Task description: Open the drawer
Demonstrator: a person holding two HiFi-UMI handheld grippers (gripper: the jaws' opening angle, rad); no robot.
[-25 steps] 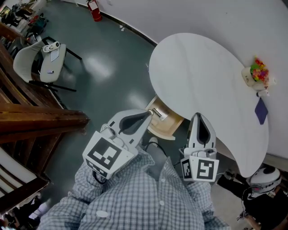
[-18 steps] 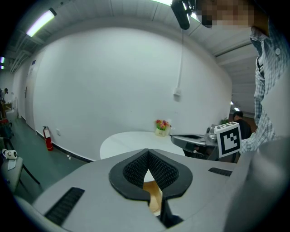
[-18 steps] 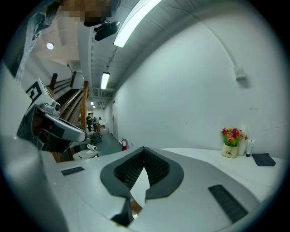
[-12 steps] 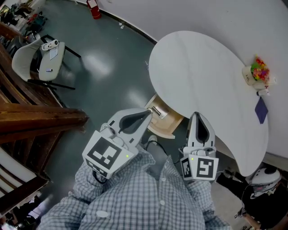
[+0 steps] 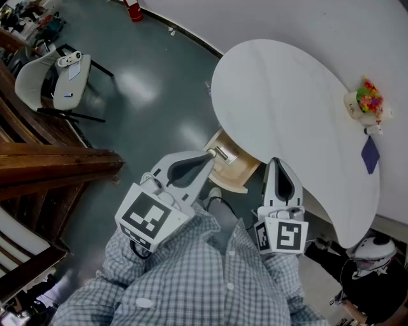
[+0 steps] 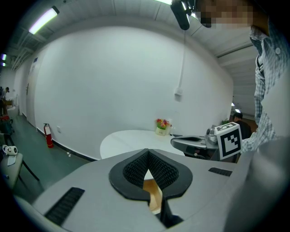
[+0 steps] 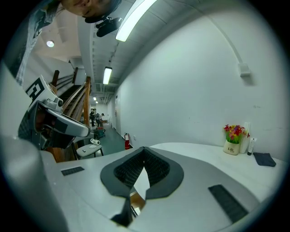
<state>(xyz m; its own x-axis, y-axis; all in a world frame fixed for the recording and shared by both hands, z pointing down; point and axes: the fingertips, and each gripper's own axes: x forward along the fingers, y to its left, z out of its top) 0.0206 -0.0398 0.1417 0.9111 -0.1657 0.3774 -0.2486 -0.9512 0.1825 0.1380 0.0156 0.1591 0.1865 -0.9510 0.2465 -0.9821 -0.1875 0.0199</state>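
White rounded worktop (image 5: pixel 287 95) overhangs the wooden drawer (image 5: pixel 233 172), which juts partly out from under its near edge, front facing the person. Left claw (image 5: pixel 211 156), tips together and empty, sits just beside the drawer's metal handle (image 5: pixel 223 155). Right claw (image 5: pixel 278 163) is closed and empty. A flower pot (image 5: pixel 362 105) stands well apart.

Flower pot (image 5: pixel 362 105) just beside dk-blue pad (image 5: pixel 370 155); white chair (image 5: pixel 35 79) far left; fire ext. (image 5: pixel 133 11) by wall (image 5: pixel 287 19).
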